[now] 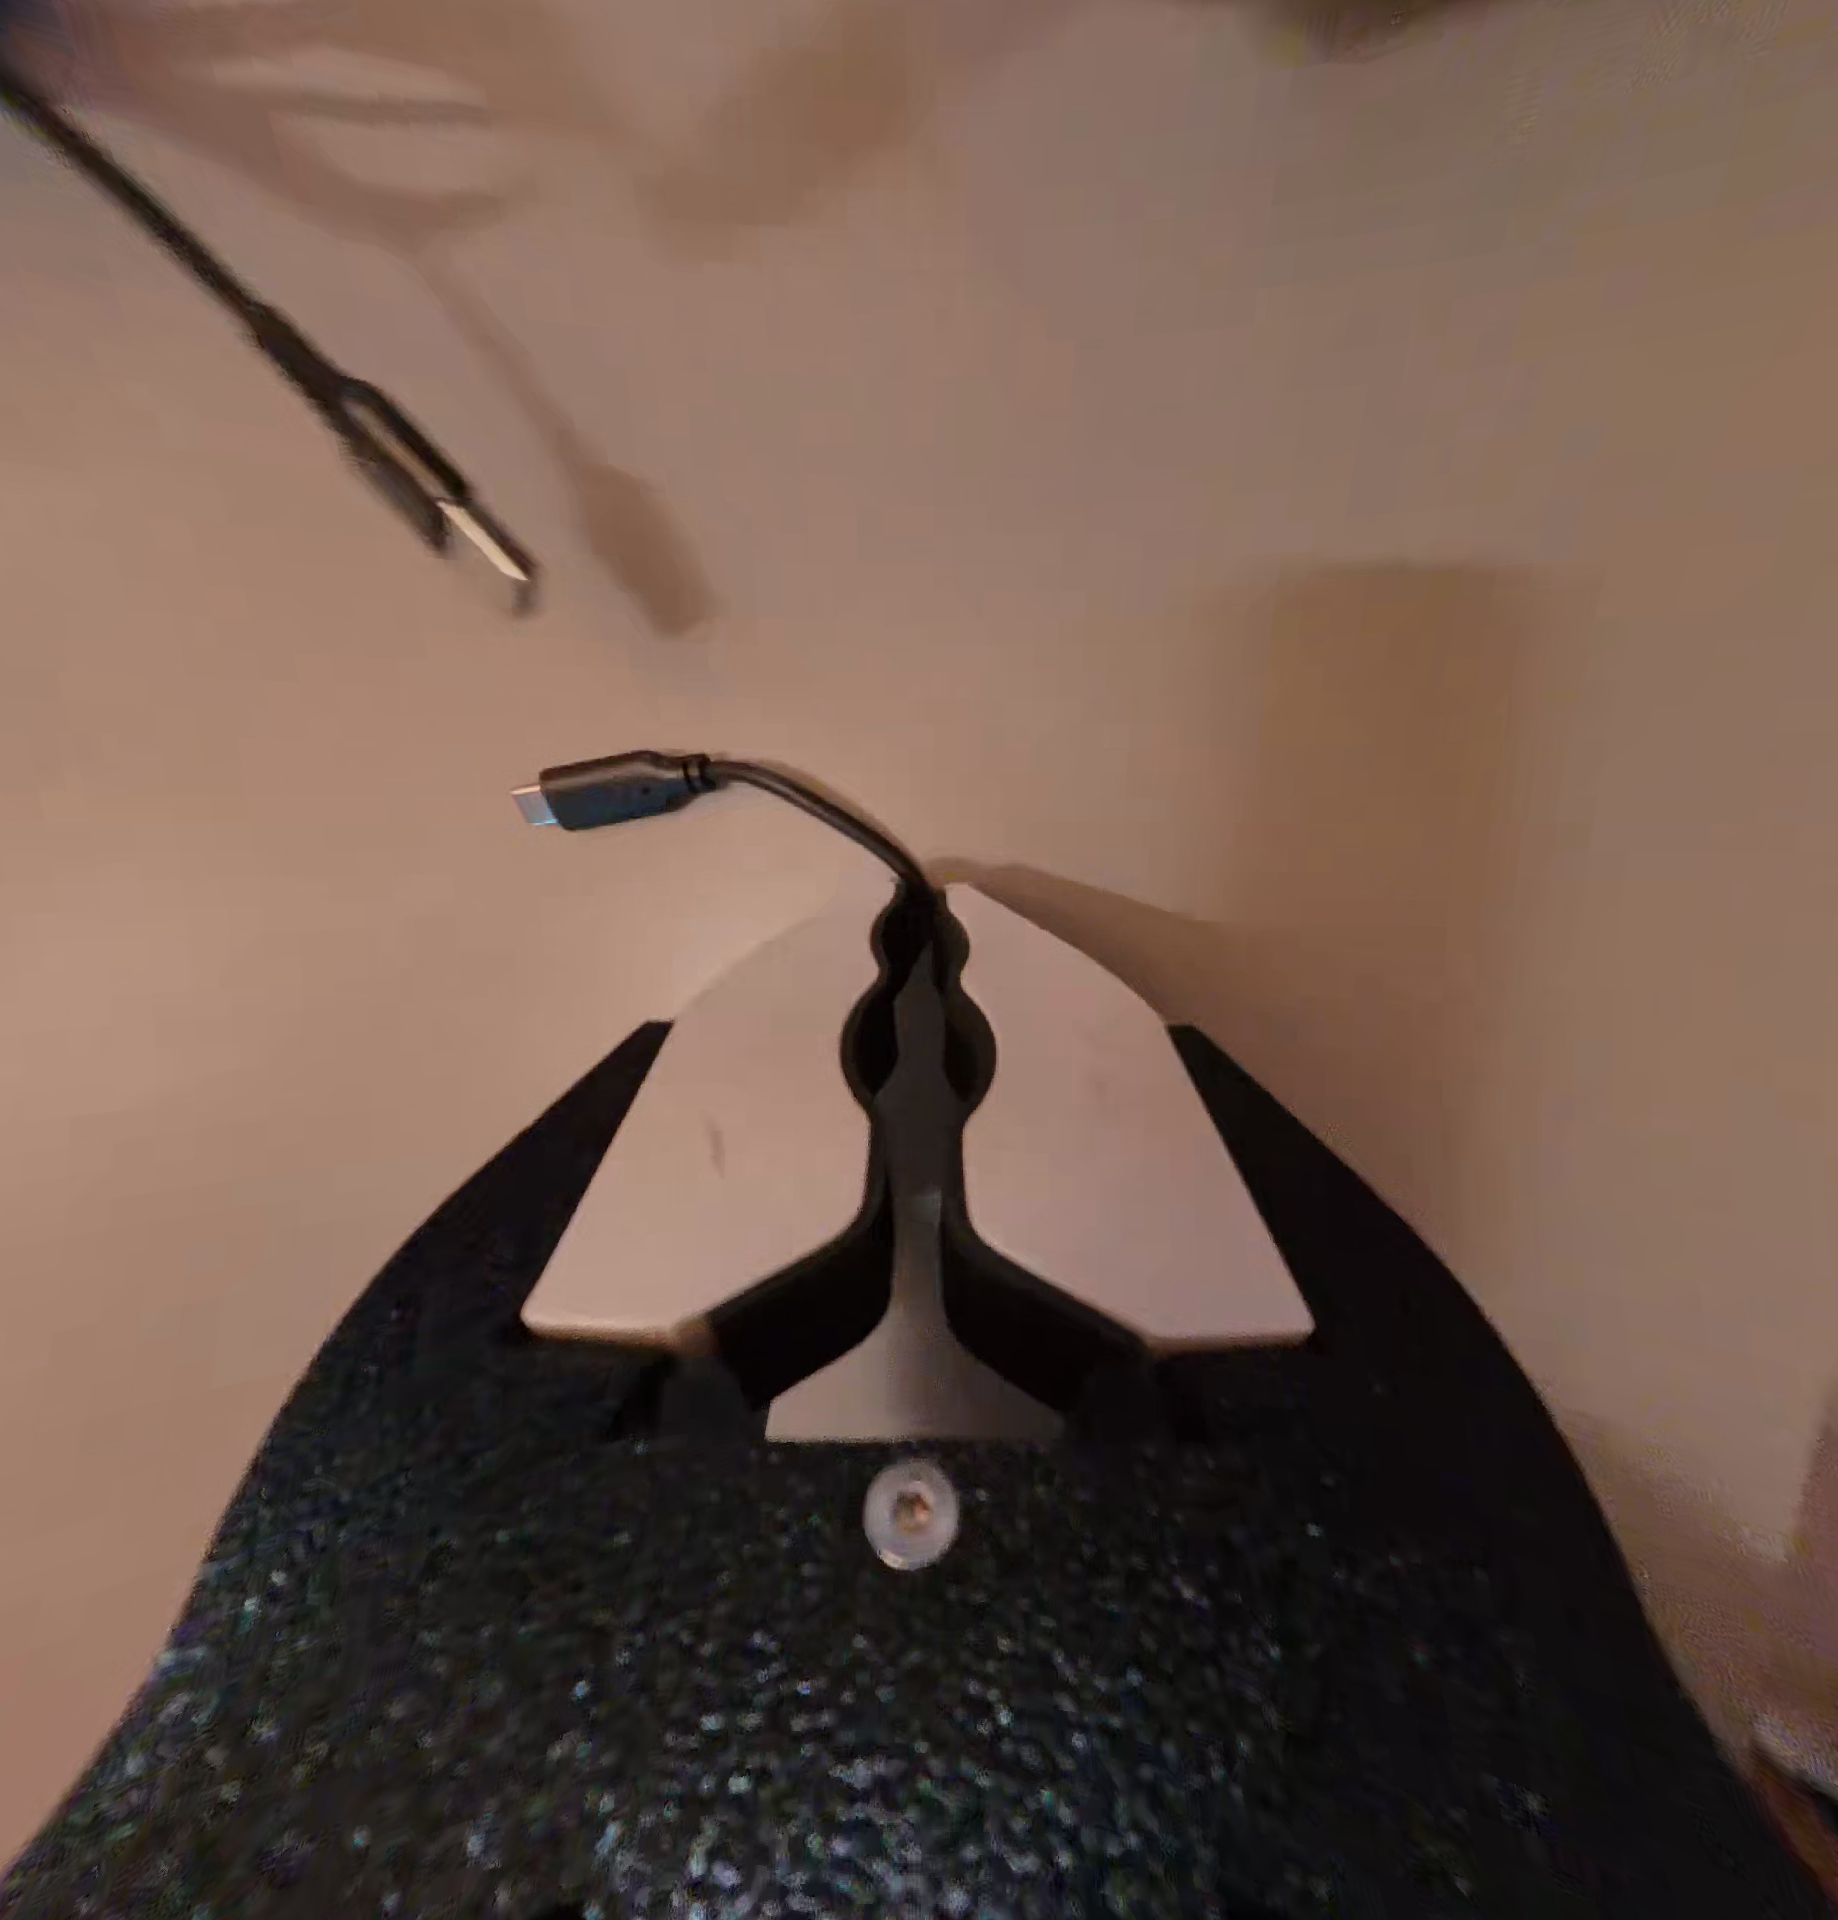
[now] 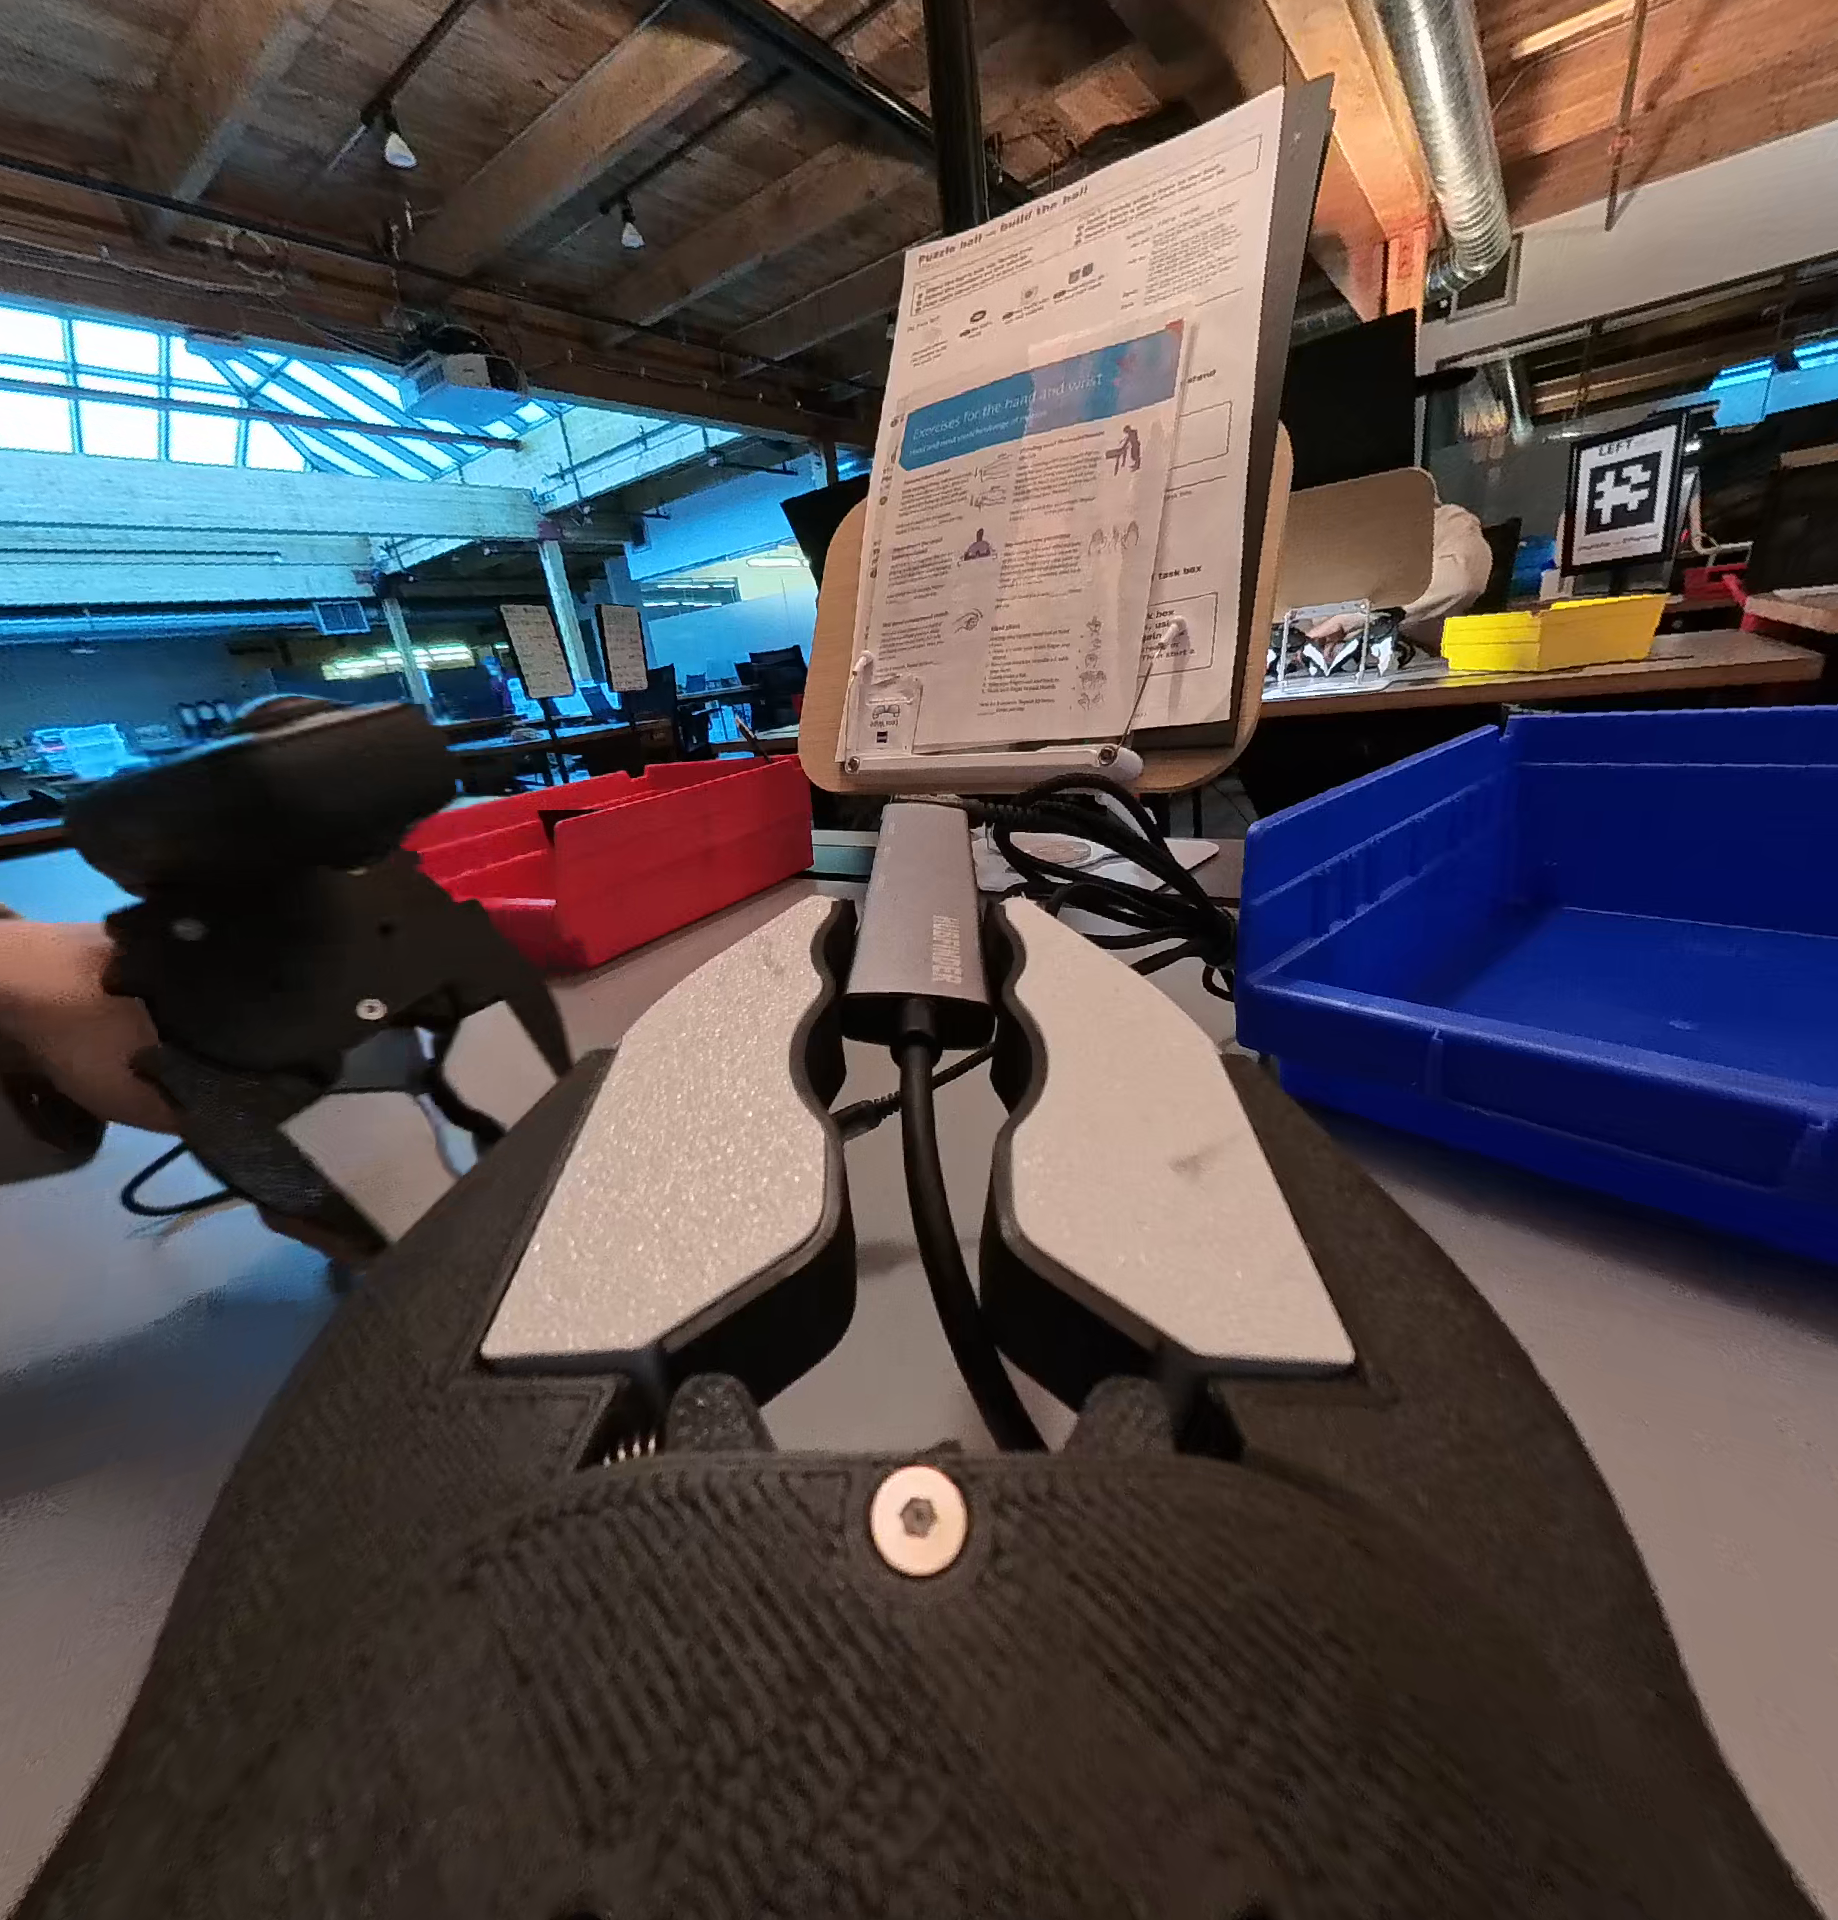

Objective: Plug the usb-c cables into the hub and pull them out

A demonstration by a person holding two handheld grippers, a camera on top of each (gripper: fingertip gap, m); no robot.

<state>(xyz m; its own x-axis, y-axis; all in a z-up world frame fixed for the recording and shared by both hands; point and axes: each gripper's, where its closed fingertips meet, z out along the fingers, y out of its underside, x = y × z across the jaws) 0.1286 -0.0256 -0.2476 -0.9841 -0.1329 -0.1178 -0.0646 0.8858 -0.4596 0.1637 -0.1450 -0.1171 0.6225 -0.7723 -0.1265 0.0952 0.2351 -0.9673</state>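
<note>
In the left wrist view my left gripper (image 1: 920, 894) is shut on a thin black cable. The cable's USB-C plug (image 1: 614, 795) sticks out past the fingertips, bends left and hangs free over the beige table. A second black cable with a metal plug (image 1: 447, 514) lies blurred at the upper left. In the right wrist view my right gripper (image 2: 920, 920) is shut on the sides of the grey hub (image 2: 920, 914). The hub's own black cable (image 2: 936, 1195) runs back between the fingers. A hand holds the left gripper's black body (image 2: 271, 935) at the left.
A blue bin (image 2: 1621, 987) stands close on the right and a red bin (image 2: 634, 862) at the back left. A document stand with papers (image 2: 1050, 499) stands just behind the hub. Coiled black cables (image 2: 1112, 873) lie beside it. A yellow tray (image 2: 1549, 629) sits on a far table. Across from one pair of fingers to the other is roughly 20 cm.
</note>
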